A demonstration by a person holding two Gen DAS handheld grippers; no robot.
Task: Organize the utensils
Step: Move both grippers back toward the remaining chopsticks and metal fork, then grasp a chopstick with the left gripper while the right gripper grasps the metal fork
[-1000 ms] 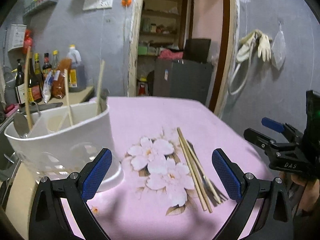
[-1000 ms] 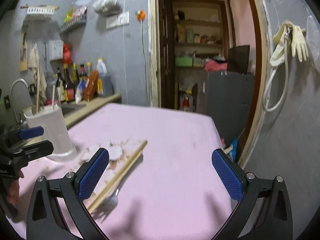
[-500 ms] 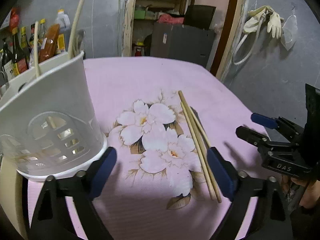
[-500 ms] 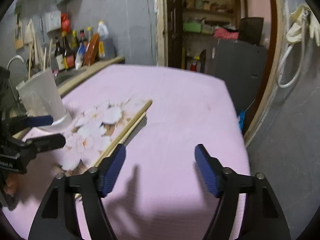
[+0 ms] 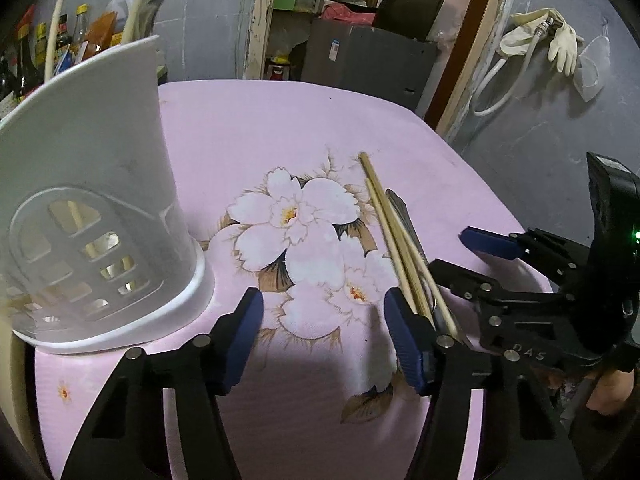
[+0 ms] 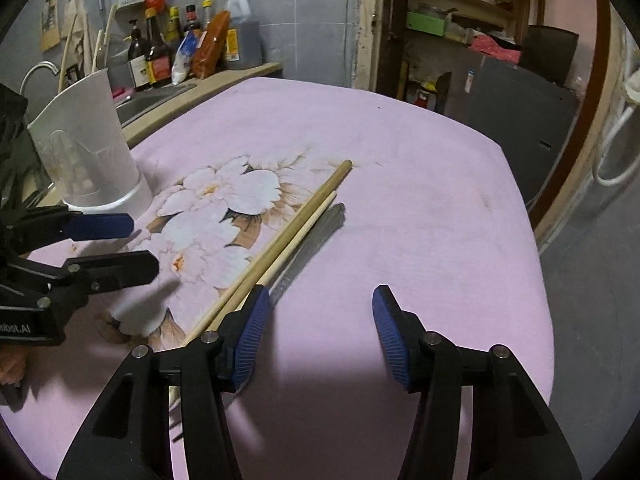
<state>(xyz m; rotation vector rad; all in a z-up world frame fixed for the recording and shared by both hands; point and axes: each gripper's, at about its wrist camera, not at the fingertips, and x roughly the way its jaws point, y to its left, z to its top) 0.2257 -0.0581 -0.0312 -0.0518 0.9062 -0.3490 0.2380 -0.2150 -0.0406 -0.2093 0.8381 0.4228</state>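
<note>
Two wooden chopsticks (image 5: 390, 232) (image 6: 296, 220) lie side by side on the pink flowered tablecloth (image 5: 256, 132), with a metal fork (image 6: 310, 246) next to them. A white slotted utensil holder (image 5: 92, 220) (image 6: 86, 148) stands at the table's left edge and holds several sticks. My left gripper (image 5: 324, 340) hovers low over the cloth between holder and chopsticks; its jaws are closing with nothing between them. My right gripper (image 6: 320, 332) hangs over bare cloth just right of the chopsticks, jaws closing on nothing. Its left finger hides their near ends.
Sauce bottles (image 6: 192, 48) line a counter behind the holder, beside a sink tap (image 6: 36, 72). A dark cabinet (image 5: 368, 60) stands beyond the table's far edge in a doorway. Rubber gloves (image 5: 560, 40) and a hose hang on the right wall.
Both grippers have tipped downward and sunk closer to the table. Both pairs of jaws have narrowed from wide open to about half. The holder and chopsticks now look nearer.
</note>
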